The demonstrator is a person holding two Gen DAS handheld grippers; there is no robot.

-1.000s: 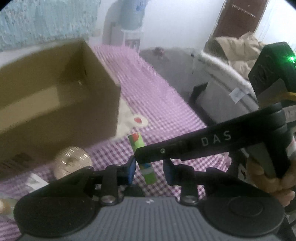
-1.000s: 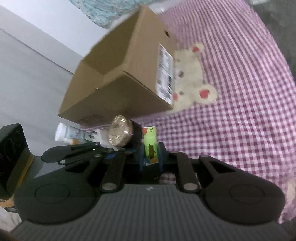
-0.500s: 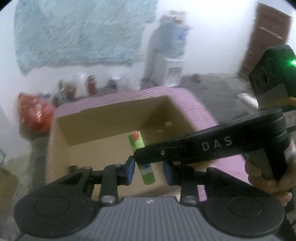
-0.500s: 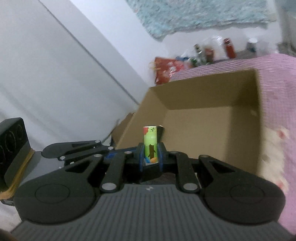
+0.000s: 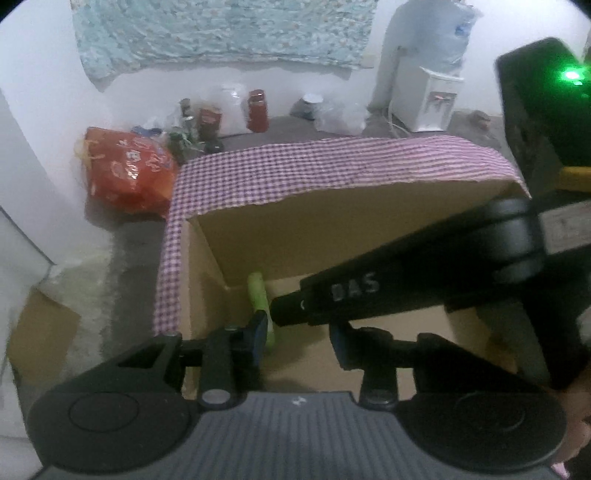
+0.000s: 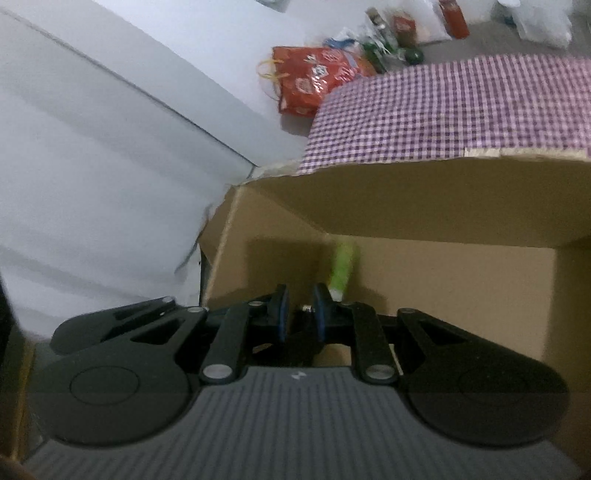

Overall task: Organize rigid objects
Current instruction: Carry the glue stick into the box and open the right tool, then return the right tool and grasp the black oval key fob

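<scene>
Both our hand-held grippers reach over an open cardboard box [image 5: 332,236] that rests on a purple checked cloth [image 5: 332,162].

In the left wrist view, our left hand-held gripper [image 5: 299,338] has its two blue-padded fingers [image 5: 258,332] spread apart with nothing between them. A green tube [image 5: 260,299] shows just ahead of the left finger, inside the box near the corner where two brown walls meet. It looks blurred, and we cannot tell whether it touches the box floor. The black body of our right hand-held gripper [image 5: 406,291], lettered in white, crosses from the right, its tip just beside the tube.

In the right wrist view, our right hand-held gripper [image 6: 300,314] has its fingers [image 6: 282,312] slightly parted, holding nothing. The same green tube [image 6: 341,271] appears just ahead of the right finger and a little to its right, smeared by blur, against the far inner wall of the cardboard box [image 6: 443,206]. The checked cloth [image 6: 461,107] shows beyond the box rim.

Farther ahead, on the floor against a white wall, stands an orange-red bag [image 5: 125,173] with some jars [image 5: 256,110] beside it. A pale blue patterned fabric [image 5: 221,33] hangs on the wall above them, and a white water dispenser [image 5: 428,99] stands farther to the right.
</scene>
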